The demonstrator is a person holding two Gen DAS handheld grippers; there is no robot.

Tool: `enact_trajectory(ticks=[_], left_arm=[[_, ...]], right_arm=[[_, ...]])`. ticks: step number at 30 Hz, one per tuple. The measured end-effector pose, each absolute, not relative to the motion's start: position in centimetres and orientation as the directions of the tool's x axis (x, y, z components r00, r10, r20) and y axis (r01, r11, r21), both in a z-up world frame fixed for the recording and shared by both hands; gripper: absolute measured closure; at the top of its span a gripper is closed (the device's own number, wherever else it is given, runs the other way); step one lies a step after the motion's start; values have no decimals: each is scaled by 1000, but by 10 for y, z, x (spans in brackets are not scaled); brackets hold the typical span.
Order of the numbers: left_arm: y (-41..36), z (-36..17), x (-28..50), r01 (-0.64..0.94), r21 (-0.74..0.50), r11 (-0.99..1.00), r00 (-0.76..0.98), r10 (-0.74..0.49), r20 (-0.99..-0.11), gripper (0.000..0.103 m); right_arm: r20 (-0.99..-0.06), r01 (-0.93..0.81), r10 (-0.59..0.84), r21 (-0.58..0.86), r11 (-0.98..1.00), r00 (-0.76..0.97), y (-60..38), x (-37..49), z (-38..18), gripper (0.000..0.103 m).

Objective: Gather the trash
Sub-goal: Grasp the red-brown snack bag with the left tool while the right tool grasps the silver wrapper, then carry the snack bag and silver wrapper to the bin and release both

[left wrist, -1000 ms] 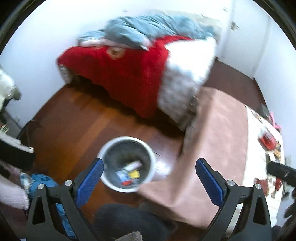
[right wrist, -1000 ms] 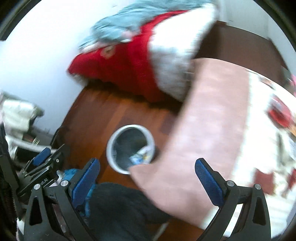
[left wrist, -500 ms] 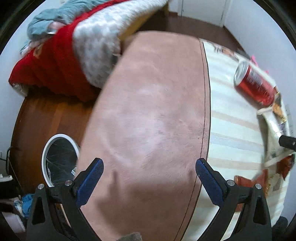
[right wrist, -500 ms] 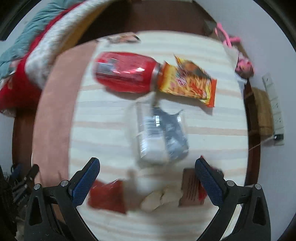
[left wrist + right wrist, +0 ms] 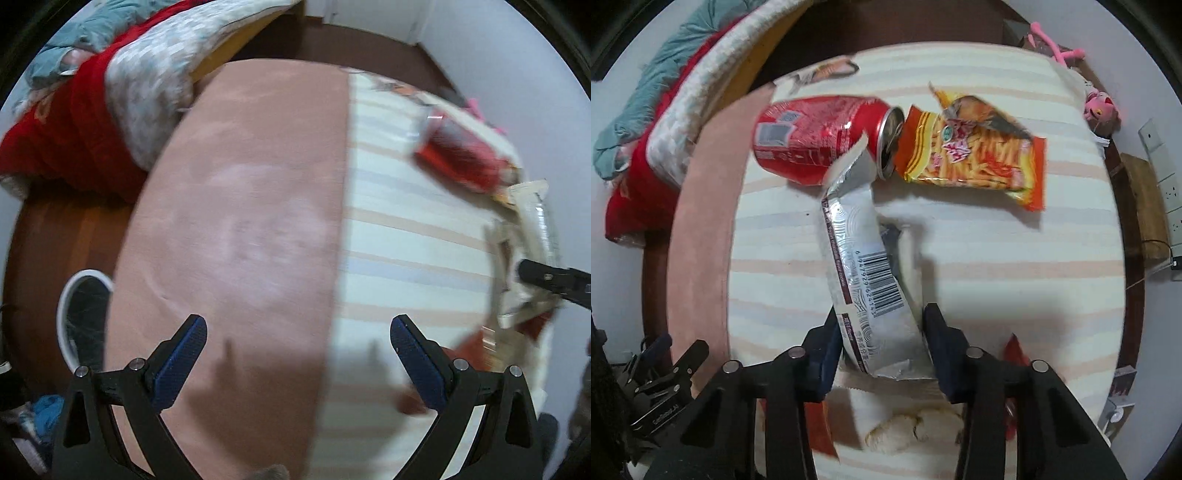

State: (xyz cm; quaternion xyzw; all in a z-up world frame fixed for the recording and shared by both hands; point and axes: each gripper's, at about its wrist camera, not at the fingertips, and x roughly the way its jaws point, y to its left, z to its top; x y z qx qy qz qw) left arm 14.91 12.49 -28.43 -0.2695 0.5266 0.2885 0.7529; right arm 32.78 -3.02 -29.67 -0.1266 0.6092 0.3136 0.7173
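My right gripper (image 5: 882, 332) is shut on a silver wrapper (image 5: 864, 273) with a barcode, its far end against a red can (image 5: 816, 138) lying on the striped cloth (image 5: 997, 258). An orange snack bag (image 5: 975, 151) lies right of the can. My left gripper (image 5: 297, 354) is open and empty above the pink and striped surface; the can (image 5: 458, 155) and the silver wrapper (image 5: 535, 221) show blurred at its far right. A white-rimmed bin (image 5: 74, 314) stands on the floor at the left.
A bed with red and grey covers (image 5: 110, 96) lies beyond the pink surface (image 5: 240, 221). Pale crumpled scraps (image 5: 908, 424) and red wrappers (image 5: 1012, 350) lie under my right gripper. Pink toys (image 5: 1100, 110) and wall sockets (image 5: 1171, 192) are at the right.
Both grippers swung from the bin on the floor up over the striped cloth. My right gripper closed on the silver wrapper.
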Motion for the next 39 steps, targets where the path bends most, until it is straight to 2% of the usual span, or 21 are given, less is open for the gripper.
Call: enact_trajectory(ticks=[5, 10, 12, 13, 14, 15, 16, 22, 33, 39], left_arm=[[79, -283, 169, -637, -229, 736, 335, -3, -942, 2], [51, -302, 199, -606, -245, 757, 329, -42, -943, 3], [42, -307, 210, -596, -213, 774, 327, -9, -945, 23], [37, -309, 214, -594, -186, 782, 316, 14, -949, 40], [34, -310, 217, -592, -169, 788, 312, 31, -949, 43], [31, -308, 218, -586, -156, 795, 322, 52, -945, 50], [28, -306, 218, -583, -140, 801, 320, 68, -945, 67], [26, -279, 207, -574, -84, 815, 355, 155, -922, 77], [71, -165, 115, -648, -63, 759, 488, 350, -799, 77], [114, -116, 54, -714, -38, 699, 488, 458, -743, 77]], right_arm=[[-940, -600, 319, 188, 777, 119, -74, 314, -266, 59], [-944, -587, 276, 121, 801, 182, -110, 305, -262, 59], [-948, -569, 270, 130, 812, 168, -120, 303, -270, 59], [-949, -563, 269, 134, 816, 164, -123, 303, -274, 59], [-950, -556, 267, 135, 820, 163, -125, 302, -277, 60], [-950, -550, 265, 136, 824, 163, -128, 301, -280, 60], [-950, -547, 265, 137, 826, 163, -131, 301, -282, 60], [-942, -558, 292, 155, 815, 166, -134, 289, -274, 61], [-891, -652, 415, 206, 730, 185, -104, 242, -206, 61], [-845, -754, 518, 253, 607, 133, -37, 191, -155, 61]])
